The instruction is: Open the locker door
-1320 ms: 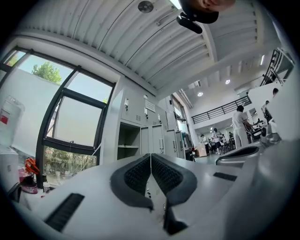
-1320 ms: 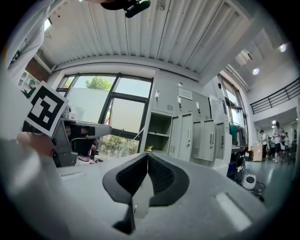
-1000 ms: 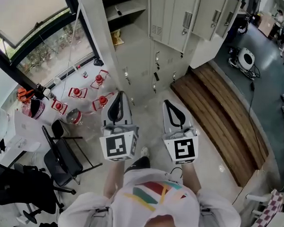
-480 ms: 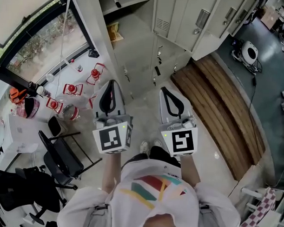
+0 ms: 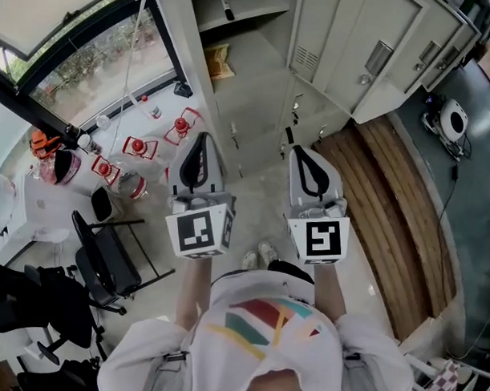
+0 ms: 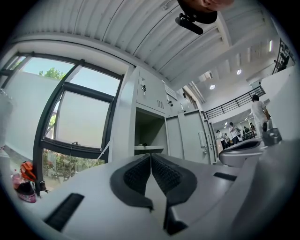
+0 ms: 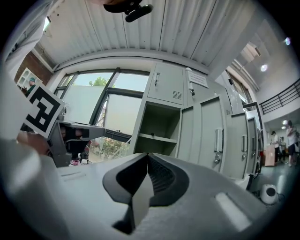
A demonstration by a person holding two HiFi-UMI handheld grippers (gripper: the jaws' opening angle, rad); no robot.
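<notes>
The left gripper (image 5: 200, 141) is held out in front of the person with its jaws pressed together on nothing, and the right gripper (image 5: 299, 152) beside it is likewise closed and empty. Both point at a bank of grey metal lockers (image 5: 256, 103) ahead. Neither tool touches the lockers, so this reads as the approach, before any contact with a door. At the left of the bank one compartment (image 7: 157, 126) already stands open, with a bare shelf inside. To its right are tall closed doors, the nearest one (image 7: 210, 136) carrying a vertical handle (image 7: 216, 139). Which door is meant I cannot tell, though that one seems the likely target. The next move probably calls for stepping closer, parting one pair of jaws, setting them round the handle and pulling outward. As for the room, a large dark-framed window (image 5: 81, 57) fills the left side, with several small red items (image 5: 134, 159) on the floor below it. Black office chairs (image 5: 106, 262) stand near the person's left. The floor (image 5: 261, 191) underfoot is pale and glossy. Right of it runs a strip of wooden boards (image 5: 389, 204), then darker flooring with a round white device (image 5: 454, 122).
</notes>
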